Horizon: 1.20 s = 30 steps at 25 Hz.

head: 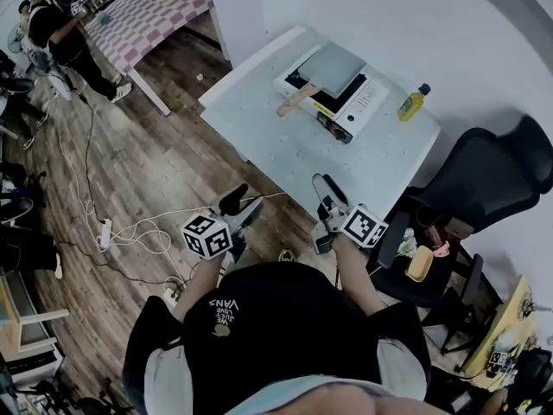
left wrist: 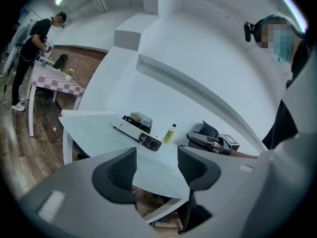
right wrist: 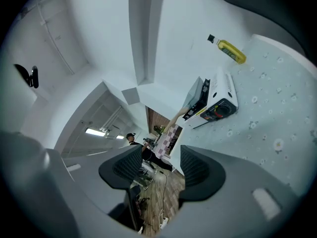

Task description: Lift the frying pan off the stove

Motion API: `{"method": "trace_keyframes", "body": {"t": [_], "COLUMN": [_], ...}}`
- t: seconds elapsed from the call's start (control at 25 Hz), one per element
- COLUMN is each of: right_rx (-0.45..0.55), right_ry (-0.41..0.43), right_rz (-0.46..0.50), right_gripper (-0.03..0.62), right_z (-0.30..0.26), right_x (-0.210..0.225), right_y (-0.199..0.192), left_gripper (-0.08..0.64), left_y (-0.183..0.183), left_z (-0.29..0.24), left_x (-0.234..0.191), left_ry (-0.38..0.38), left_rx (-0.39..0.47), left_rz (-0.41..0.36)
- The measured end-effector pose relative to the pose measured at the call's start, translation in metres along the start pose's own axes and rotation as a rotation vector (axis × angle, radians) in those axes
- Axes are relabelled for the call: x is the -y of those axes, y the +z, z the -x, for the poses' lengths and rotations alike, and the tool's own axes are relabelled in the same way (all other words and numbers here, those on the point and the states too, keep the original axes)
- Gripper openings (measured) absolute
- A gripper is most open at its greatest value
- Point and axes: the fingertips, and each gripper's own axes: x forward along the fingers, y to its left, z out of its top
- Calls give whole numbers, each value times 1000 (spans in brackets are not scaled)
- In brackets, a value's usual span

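A square grey frying pan [head: 333,67] with a wooden handle [head: 295,100] rests on a white portable stove [head: 359,106] at the far side of the white table [head: 276,145]. In the left gripper view the stove [left wrist: 130,128] and the pan [left wrist: 141,117] are small and far off. My left gripper [head: 238,204] hangs over the floor short of the table's near edge, its jaws open and empty [left wrist: 157,167]. My right gripper [head: 327,199] is at the table's near edge, also open and empty [right wrist: 161,165], with the stove [right wrist: 215,103] well beyond it.
A yellow bottle [head: 413,103] stands right of the stove. A black office chair [head: 492,175] is at the table's right. Cables and a power strip [head: 105,232] lie on the wood floor. A person [head: 56,28] stands by a checked table [head: 155,15] at the back left.
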Motion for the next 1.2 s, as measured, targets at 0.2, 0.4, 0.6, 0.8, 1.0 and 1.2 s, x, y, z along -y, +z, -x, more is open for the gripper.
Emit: {"method": "trace_keyframes", "body": {"t": [0.2, 0.4, 0.6, 0.8, 1.0, 1.2], "right_rx": [-17, 8, 108, 235, 358, 456], "right_ry": [38, 8, -70, -149, -157, -237], "right_rz": [-3, 15, -17, -44, 34, -33], "right_gripper": [235, 235, 235, 235, 235, 235], "right_z": [-34, -64, -91, -110, -129, -127], "right_x": [-4, -4, 3, 2, -15, -6], "right_y": [6, 13, 24, 29, 35, 29], "left_gripper": [235, 235, 249, 267, 272, 272], "left_y": [14, 31, 55, 77, 99, 111], "left_z": [-5, -22, -49, -67, -81, -96], "left_x": [-25, -54, -75, -94, -113, -119], "left_ry": [3, -59, -196, -346, -471, -574], "left_rx": [2, -11, -81, -177, -242, -293], "left_rz": [16, 46, 63, 57, 50, 79]}}
